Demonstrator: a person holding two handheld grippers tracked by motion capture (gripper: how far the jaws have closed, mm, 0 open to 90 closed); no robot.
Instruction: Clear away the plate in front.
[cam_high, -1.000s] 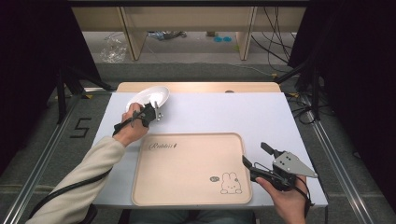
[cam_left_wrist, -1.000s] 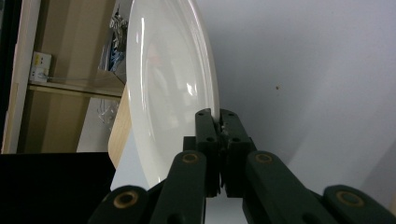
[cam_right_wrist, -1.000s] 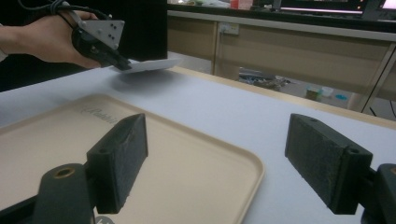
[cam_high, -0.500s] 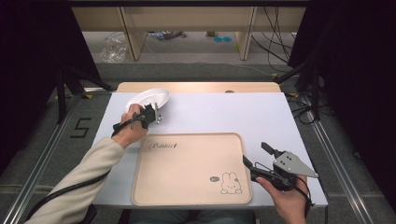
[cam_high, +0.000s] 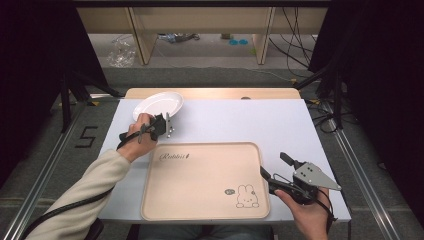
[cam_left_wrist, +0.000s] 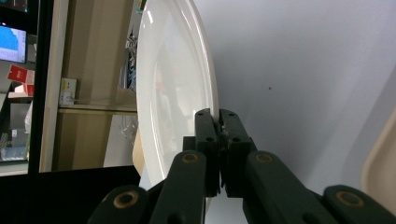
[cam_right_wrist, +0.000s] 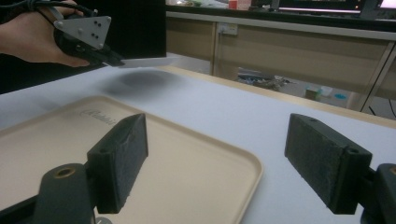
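A: White and shiny, that is our one plate. We count one plate, one tan tray, one table and two grippers.

B: Where is the plate?

A: It is at the far left corner of the table, just past the tray. We can see its dark shadow under it in the right gripper view, so it is lifted a bit off the table.

B: What does our left gripper do?

A: Its jaws are squeezed tight on the near rim of the plate. In the left gripper view the plate looks like it stands on its edge, and the rim sits right between the two jaws.

B: And our right gripper?

A: It is spread wide and holds nothing. It hangs by the near right corner of the tray, beside the little bunny drawing.

B: What is hard to see?

A: The jaws cover the pinched bit of rim. The word on the tray is too small for us to read.
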